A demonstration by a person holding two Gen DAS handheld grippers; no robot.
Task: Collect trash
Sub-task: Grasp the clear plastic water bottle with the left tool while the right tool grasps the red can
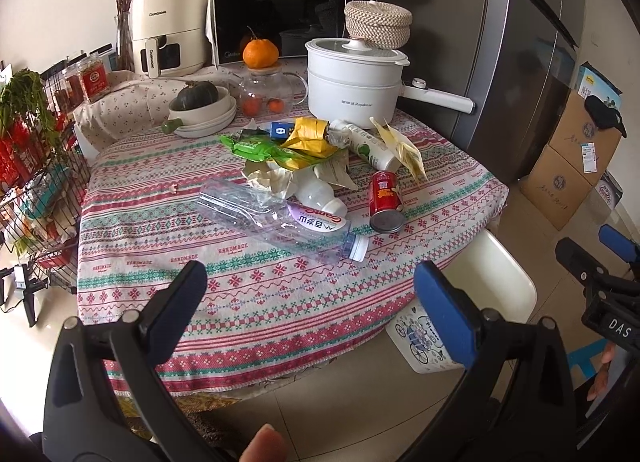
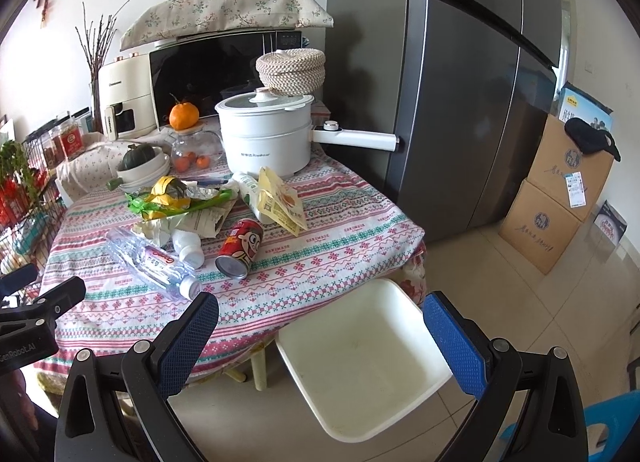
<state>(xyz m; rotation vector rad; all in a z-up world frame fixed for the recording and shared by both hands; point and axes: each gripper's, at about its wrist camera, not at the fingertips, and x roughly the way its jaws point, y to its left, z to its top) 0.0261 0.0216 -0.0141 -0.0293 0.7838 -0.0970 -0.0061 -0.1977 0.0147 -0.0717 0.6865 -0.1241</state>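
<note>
A heap of trash lies mid-table on the patterned cloth [image 1: 248, 302]. It includes a crushed clear bottle [image 1: 276, 218], a red can [image 1: 386, 198] on its side, a small white bottle [image 1: 320, 194], green wrappers [image 1: 256, 148], a yellow wrapper [image 1: 312, 136], a white tube [image 1: 368, 146] and a yellow pouch [image 1: 404, 150]. My left gripper [image 1: 312, 290] hangs open over the table's near edge, short of the bottle. My right gripper [image 2: 320, 322] is open and empty above a white chair seat [image 2: 360, 358]; the can [image 2: 240, 246] and the bottle [image 2: 152, 262] lie to its far left.
A white printed bin [image 1: 416, 338] stands on the floor under the table edge. A white electric pot [image 1: 352, 86], a glass teapot [image 1: 268, 90], a bowl with a squash [image 1: 200, 106], a microwave [image 1: 280, 18] and an air fryer [image 1: 168, 30] stand behind the trash. Fridge [image 2: 460, 102] and cardboard boxes [image 2: 552, 206] stand right, a wire rack [image 1: 36, 190] left.
</note>
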